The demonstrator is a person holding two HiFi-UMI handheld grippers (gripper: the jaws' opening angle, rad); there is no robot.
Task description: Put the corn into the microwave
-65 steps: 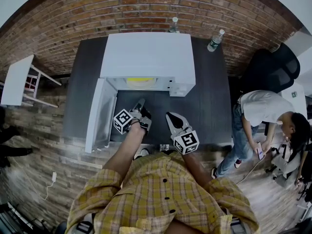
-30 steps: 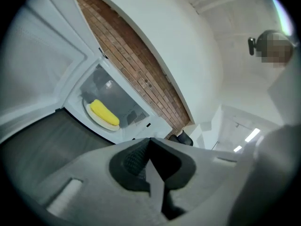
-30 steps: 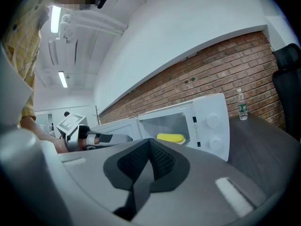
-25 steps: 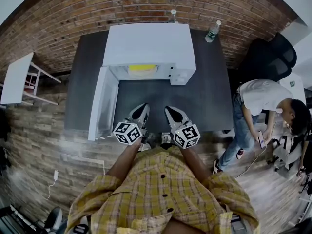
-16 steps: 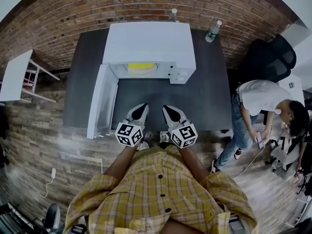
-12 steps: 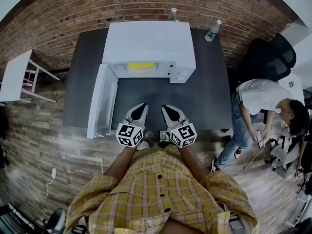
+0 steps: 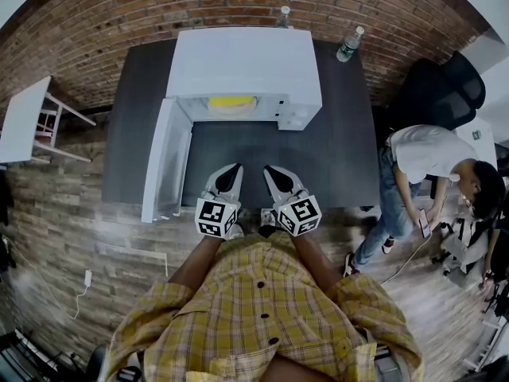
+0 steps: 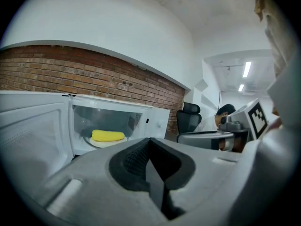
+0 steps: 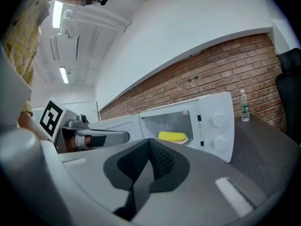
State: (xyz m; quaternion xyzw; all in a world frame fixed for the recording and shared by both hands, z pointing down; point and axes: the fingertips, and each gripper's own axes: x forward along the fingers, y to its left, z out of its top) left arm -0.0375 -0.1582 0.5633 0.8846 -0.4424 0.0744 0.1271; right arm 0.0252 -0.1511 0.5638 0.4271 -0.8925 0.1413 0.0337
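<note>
The yellow corn [image 7: 231,100] lies on a white plate inside the white microwave [image 7: 242,58], whose door [image 7: 165,157] hangs open to the left. The left gripper view shows the corn [image 8: 108,135] in the cavity, and so does the right gripper view, beside the control panel [image 9: 171,136]. Both grippers hover side by side near the dark table's front edge, well short of the microwave. My left gripper [image 7: 232,169] [image 8: 149,142] is shut with nothing in it. My right gripper [image 7: 270,170] [image 9: 151,144] is shut and empty too.
Two water bottles [image 7: 351,44] [image 7: 284,16] stand at the back of the dark table [image 7: 334,157]. A person [image 7: 429,173] bends over to the right, by a black office chair [image 7: 441,106]. A small white side table [image 7: 24,122] is at far left.
Both grippers have drawn back from the microwave to the table's front edge. Over the last second the left gripper has rolled about its own axis; the right has hardly moved.
</note>
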